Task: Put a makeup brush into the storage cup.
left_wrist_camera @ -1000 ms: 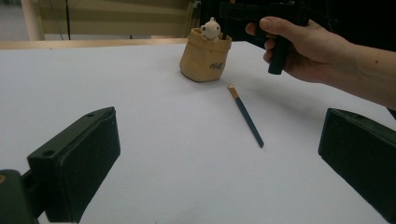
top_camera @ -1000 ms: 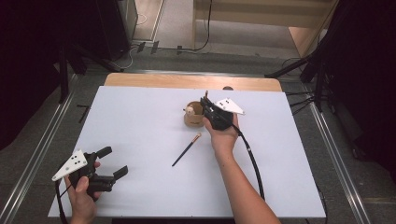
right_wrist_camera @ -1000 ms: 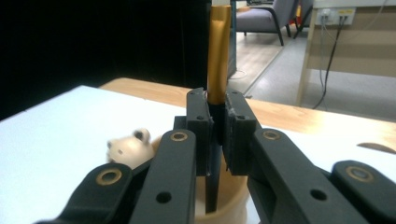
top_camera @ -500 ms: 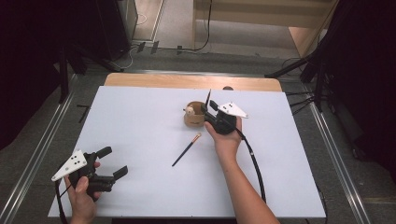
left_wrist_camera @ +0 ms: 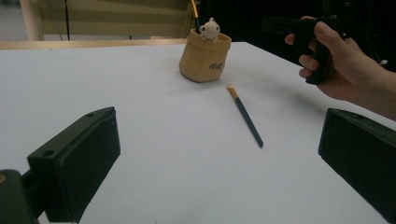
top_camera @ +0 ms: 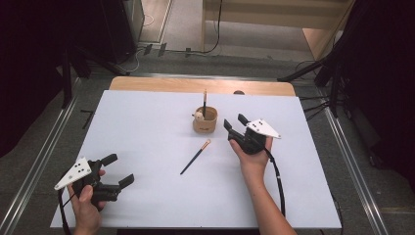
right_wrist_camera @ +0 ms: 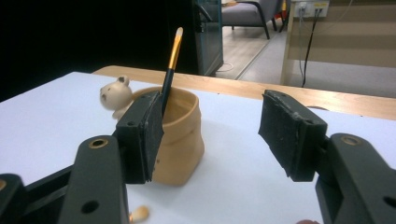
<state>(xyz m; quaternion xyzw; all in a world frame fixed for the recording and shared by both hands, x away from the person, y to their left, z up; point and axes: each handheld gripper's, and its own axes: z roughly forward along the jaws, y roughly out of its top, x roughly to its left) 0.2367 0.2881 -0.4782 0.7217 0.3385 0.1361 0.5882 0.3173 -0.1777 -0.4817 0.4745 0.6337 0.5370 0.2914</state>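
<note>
My right tool stands beside the tan fabric pot, its jaws parted and nothing between them; they have just been opening, and the brush I was handling stands upright in the pot, bristles up, leaning on the rim. In the right gripper view the dark handle, gold ferrule and pale tip rise just behind my left pad, which is apart from it. A small cream bear sits on the pot's rim.

The step in hand, as I judge it, is drawing clear of the pot and turning to the second brush, which lies flat on the white counter between the pot and my hands, pale tip toward the pot. To do it well I should back off level and keep the pads from brushing the soft pot wall, which looks light enough to tip. Then I would come down across the slim handle near its middle, jaws square to it, since it is thin and lies flush.

My left tool rests near the counter's near left corner, jaws wide and empty.
</note>
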